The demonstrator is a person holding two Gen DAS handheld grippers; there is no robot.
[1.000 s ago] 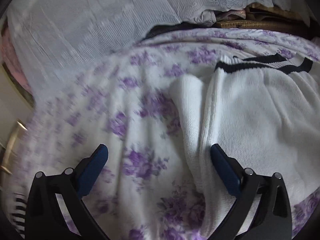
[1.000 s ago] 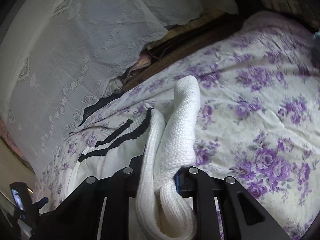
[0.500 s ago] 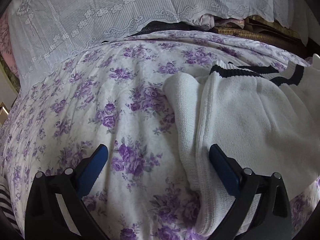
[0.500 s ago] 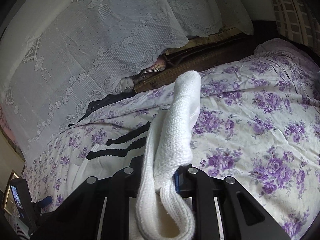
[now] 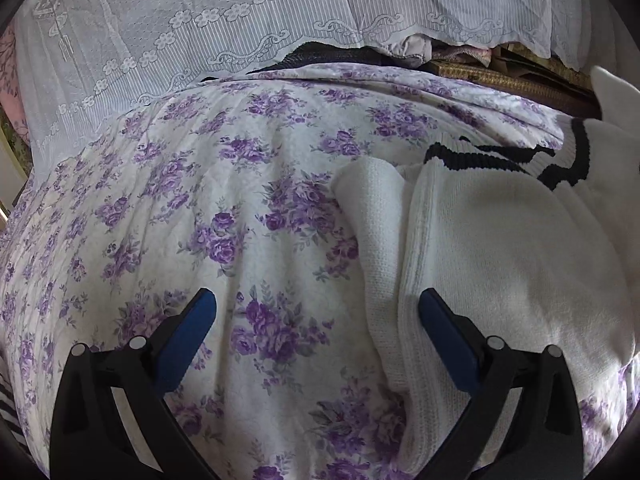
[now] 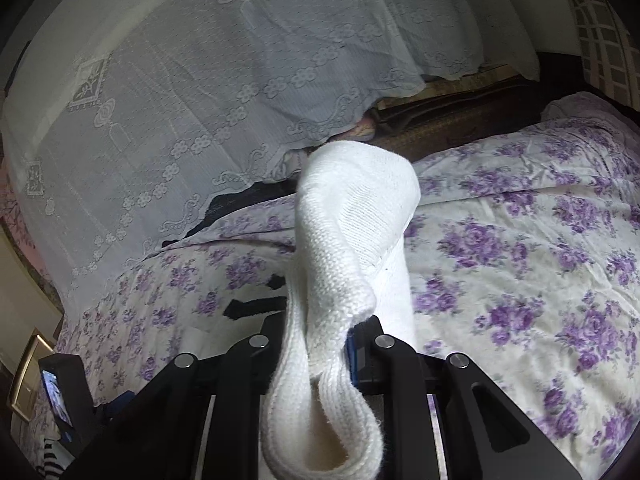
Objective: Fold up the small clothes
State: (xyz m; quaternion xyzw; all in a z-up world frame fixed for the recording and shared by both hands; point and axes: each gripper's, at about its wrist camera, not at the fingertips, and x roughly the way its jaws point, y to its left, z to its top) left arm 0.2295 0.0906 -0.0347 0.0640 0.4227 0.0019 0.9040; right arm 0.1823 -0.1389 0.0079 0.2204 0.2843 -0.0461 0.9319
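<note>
A white knit sweater (image 5: pixel 500 248) with black stripes at its neck lies on the floral bedspread (image 5: pixel 224 208), at the right of the left wrist view. My left gripper (image 5: pixel 316 312) stands open above the bedspread, its right blue pad over the sweater's folded left edge and its left pad over bare bedspread. My right gripper (image 6: pixel 320 336) is shut on the sweater's white sleeve (image 6: pixel 348 232), which rises lifted in front of the camera and hides most of the sweater body. The sleeve's cuff hangs down between the black finger arms.
A white lace curtain (image 5: pixel 240 20) hangs behind the bed, with dark bedding and a woven mat (image 5: pixel 480 74) under its hem. The other gripper's black body with a small screen (image 6: pixel 60 392) shows at lower left of the right wrist view. Bare bedspread (image 6: pixel 540 264) stretches right.
My right gripper has lifted the sleeve higher and carried it across toward the sweater's striped collar. The left wrist view has tilted up slightly and come out of blur; the left gripper has stayed open.
</note>
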